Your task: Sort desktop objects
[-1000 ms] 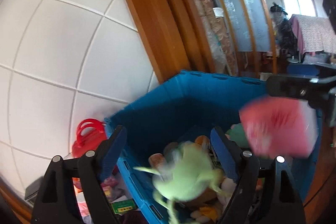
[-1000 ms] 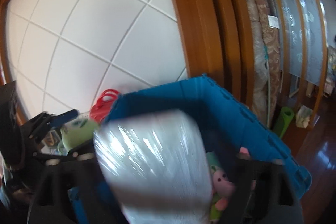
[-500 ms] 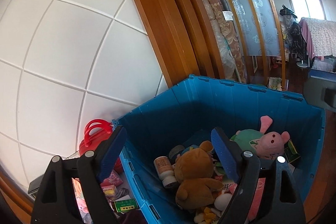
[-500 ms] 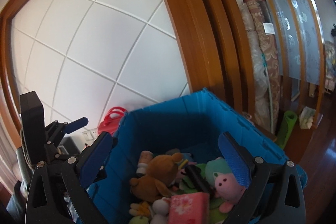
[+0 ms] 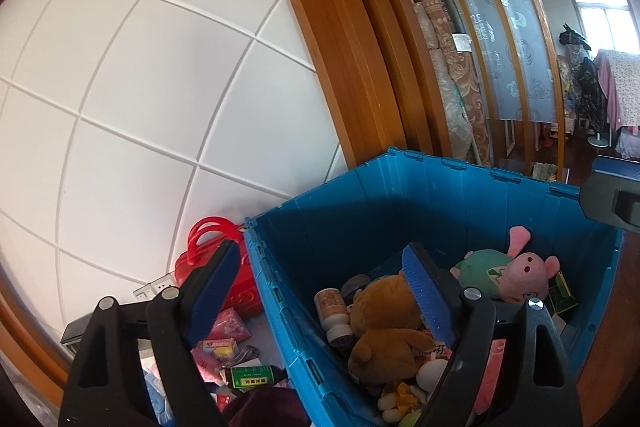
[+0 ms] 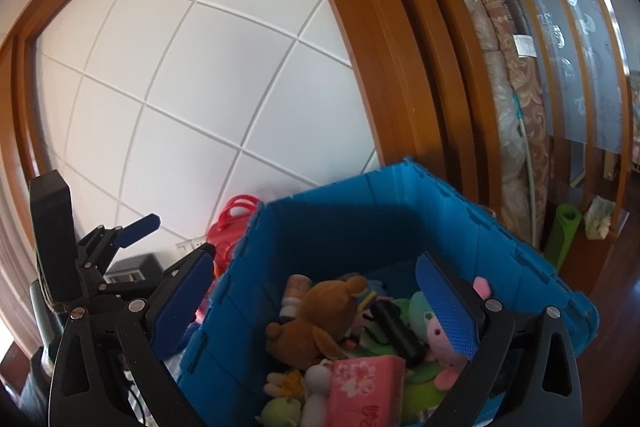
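A white panelled wall (image 5: 140,87) with wooden framing (image 6: 380,47) fills the background, frosted glass panels (image 5: 500,39) and rolled carpets (image 5: 452,75) to its right. Below stands the blue crate (image 5: 460,195), holding the sorted things: a brown teddy bear (image 5: 384,331), a green-and-pink pig plush (image 5: 508,271), a pink tissue pack (image 6: 364,387) with printing too small to read, a black cylinder (image 6: 396,327) and a small labelled bottle (image 5: 330,307) whose writing is illegible. Left of the crate, on the worktop, lie a red case (image 5: 212,267), pink packets (image 5: 228,327) and a green-labelled bottle (image 5: 252,375), its characters unreadable. The left gripper (image 5: 324,307) hangs over the crate's left wall, fingers (image 5: 428,299) spread and empty. The right gripper (image 6: 316,303) hovers above the toys, fingers (image 6: 448,311) likewise wide apart, holding nothing. Its body is cut off at the left view's right edge.
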The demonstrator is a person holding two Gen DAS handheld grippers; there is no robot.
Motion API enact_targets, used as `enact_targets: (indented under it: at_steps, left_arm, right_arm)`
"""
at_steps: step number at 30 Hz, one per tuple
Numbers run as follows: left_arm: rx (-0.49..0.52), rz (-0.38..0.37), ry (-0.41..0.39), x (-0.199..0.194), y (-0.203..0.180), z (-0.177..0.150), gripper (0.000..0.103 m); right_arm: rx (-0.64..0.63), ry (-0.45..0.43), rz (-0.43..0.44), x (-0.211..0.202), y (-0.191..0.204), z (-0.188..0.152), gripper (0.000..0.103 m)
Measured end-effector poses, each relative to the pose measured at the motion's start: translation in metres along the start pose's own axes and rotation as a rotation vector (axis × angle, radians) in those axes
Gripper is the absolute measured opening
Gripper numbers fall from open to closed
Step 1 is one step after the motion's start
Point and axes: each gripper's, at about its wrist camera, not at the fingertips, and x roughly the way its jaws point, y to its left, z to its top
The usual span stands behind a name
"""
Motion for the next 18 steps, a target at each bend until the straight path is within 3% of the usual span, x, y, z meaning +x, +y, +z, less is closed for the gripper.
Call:
enact_targets:
  at_steps: [11,18]
  left_arm:
    - [-0.071,0.061,-0.002,-0.03,0.039,-0.029,0.083]
    - [-0.096,0.074,-0.033,-0.068,0.078,-0.06,0.083]
  right_arm:
    - [-0.036,0.007,0.078,-0.005,0.049,-0.011,0.103]
    - [-0.071,-0.031,0.081,-0.027,0.106,-0.026,0.103]
